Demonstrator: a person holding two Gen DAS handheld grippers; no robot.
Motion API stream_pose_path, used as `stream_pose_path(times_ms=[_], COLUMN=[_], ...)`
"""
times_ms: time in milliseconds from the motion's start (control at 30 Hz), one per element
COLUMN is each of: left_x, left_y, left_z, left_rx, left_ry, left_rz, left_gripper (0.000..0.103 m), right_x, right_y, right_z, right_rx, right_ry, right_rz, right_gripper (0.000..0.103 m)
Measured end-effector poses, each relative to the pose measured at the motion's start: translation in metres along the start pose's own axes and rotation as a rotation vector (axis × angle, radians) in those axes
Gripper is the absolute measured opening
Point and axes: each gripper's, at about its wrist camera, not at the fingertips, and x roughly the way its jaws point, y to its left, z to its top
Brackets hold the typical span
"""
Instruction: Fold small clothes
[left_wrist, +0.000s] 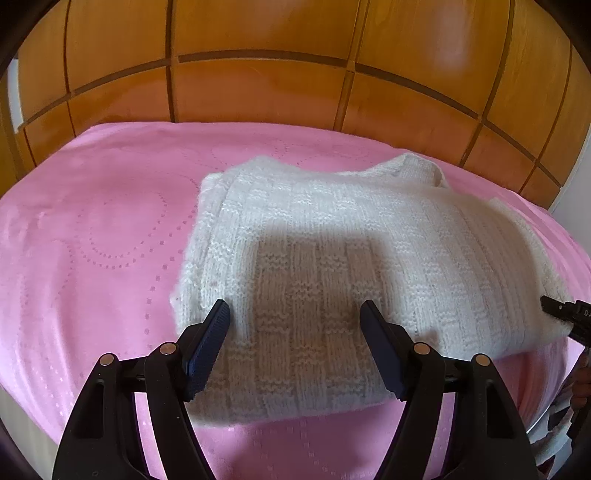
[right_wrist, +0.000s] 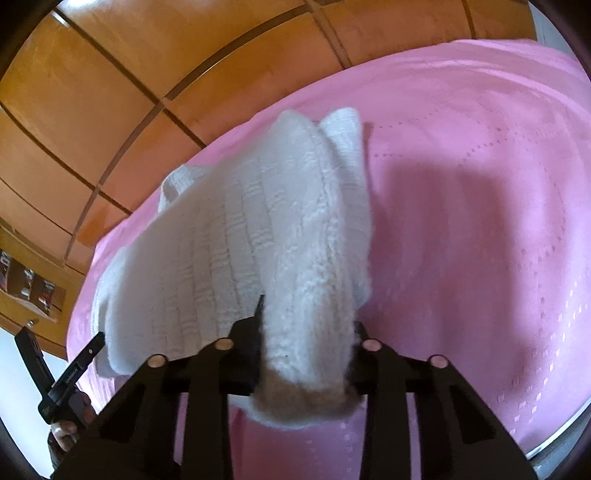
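A white knitted sweater (left_wrist: 332, 221) lies partly folded on a pink bedspread (left_wrist: 92, 240). My left gripper (left_wrist: 294, 308) hovers open over the sweater's near edge, and its blue pads (left_wrist: 207, 347) stand wide apart with only flat knit below them. In the right wrist view, my right gripper (right_wrist: 306, 317) is shut on a thick bunched fold of the sweater (right_wrist: 221, 240), which fills the gap between the fingers and hides the fingertips. The right gripper (left_wrist: 565, 314) shows at the sweater's right edge in the left wrist view. The left gripper (right_wrist: 74, 369) appears at the sweater's left corner.
A wooden panelled wall (left_wrist: 258, 85) rises just behind the bed. The pink bedspread (right_wrist: 480, 221) stretches bare to the right of the sweater. A hand (right_wrist: 66, 428) holds the left gripper's handle. Small items sit on a wooden shelf (right_wrist: 33, 288) at far left.
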Motion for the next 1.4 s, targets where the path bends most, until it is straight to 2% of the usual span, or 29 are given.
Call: stream_pose_path(times_ms=[200,367,500,633,800,900,1067,1167,1333,1400], left_x=[0.008,0.012,0.01,0.003,-0.003,0.0,0.017,0.027,0.039,0.044], left_y=[0.006,0.02,0.039,0.063,0.076,0.068,0.037,0.016,-0.017,-0.027], left_z=[0.0,0.005,0.009,0.012,0.019,0.027,0.042,0.051,0.069,0.073], left_rx=[-0.005,-0.054,-0.147,-0.282,-0.393,-0.427,-0.471,-0.464,-0.387,-0.362], left_ry=[0.021,0.049,0.068,0.074,0.07,0.081,0.152,0.193,0.254,0.278], left_rz=[-0.036,-0.129,-0.249,-0.402,-0.577,-0.642,-0.773,-0.802,-0.766,-0.723], left_gripper=[0.072,0.072,0.071,0.068,0.068,0.068,0.084,0.088,0.088,0.088], right_x=[-0.019,-0.031,-0.02,0.009,0.043,0.054,0.048,0.048,0.043,0.04], right_y=[0.03,0.087,0.146,0.195,0.219,0.226,0.232,0.237,0.243,0.239], right_z=[0.01,0.025,0.026,0.01,-0.023,-0.042,-0.052,-0.061,-0.077,-0.08], right_rx=[-0.054,-0.14,-0.244,-0.348,-0.428,-0.49,-0.569,-0.628,-0.695,-0.684], right_ry=[-0.017,-0.038,-0.026,0.022,0.085,0.087,0.037,0.016,-0.022,-0.019], right_rz=[0.036,0.149,0.222,0.258,0.232,0.179,0.138,0.116,0.159,0.196], right_gripper=[0.022,0.021,0.021,0.021,0.021,0.021,0.021,0.024,0.037,0.043])
